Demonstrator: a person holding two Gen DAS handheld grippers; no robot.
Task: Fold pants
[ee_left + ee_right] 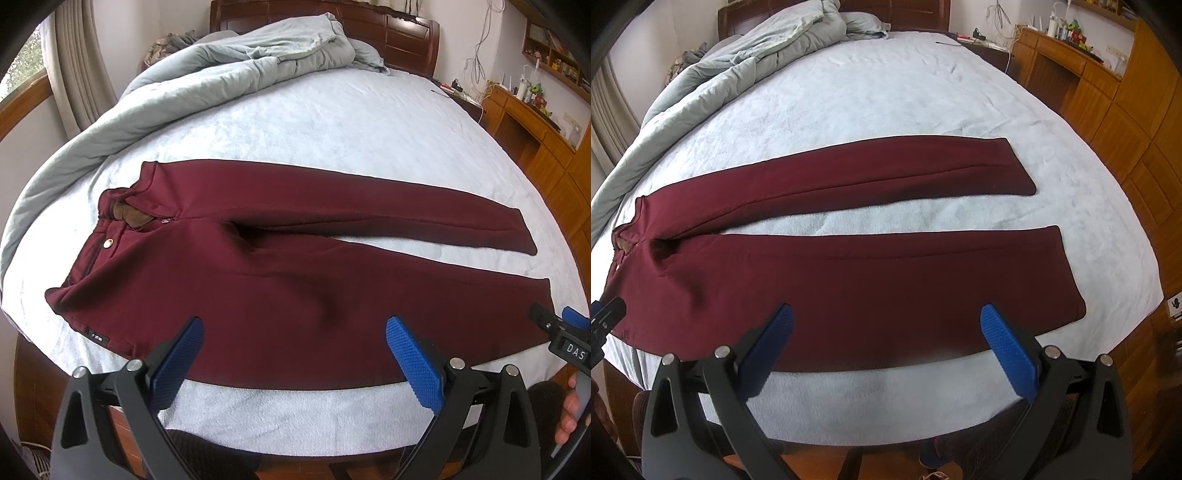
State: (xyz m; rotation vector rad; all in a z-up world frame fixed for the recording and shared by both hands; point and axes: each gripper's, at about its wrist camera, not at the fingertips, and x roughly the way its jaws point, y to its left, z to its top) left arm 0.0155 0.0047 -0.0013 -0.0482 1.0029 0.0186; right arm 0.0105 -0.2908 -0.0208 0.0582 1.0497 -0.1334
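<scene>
Dark red pants [280, 280] lie flat on the pale blue bed [332, 122], waist to the left, both legs stretched right and spread apart. They also show in the right wrist view [871, 280]. My left gripper [295, 332] is open and empty, hovering over the near thigh by the bed's front edge. My right gripper [886, 321] is open and empty, over the near leg's lower part. The right gripper's tip shows at the left wrist view's right edge [561, 328]. The left gripper's tip shows at the right wrist view's left edge [604, 317].
A bunched grey-green duvet [207, 74] lies along the bed's far left side and head. A dark wooden headboard [402, 33] stands behind. Wooden cabinets and a cluttered desk [1108, 92] stand to the right of the bed.
</scene>
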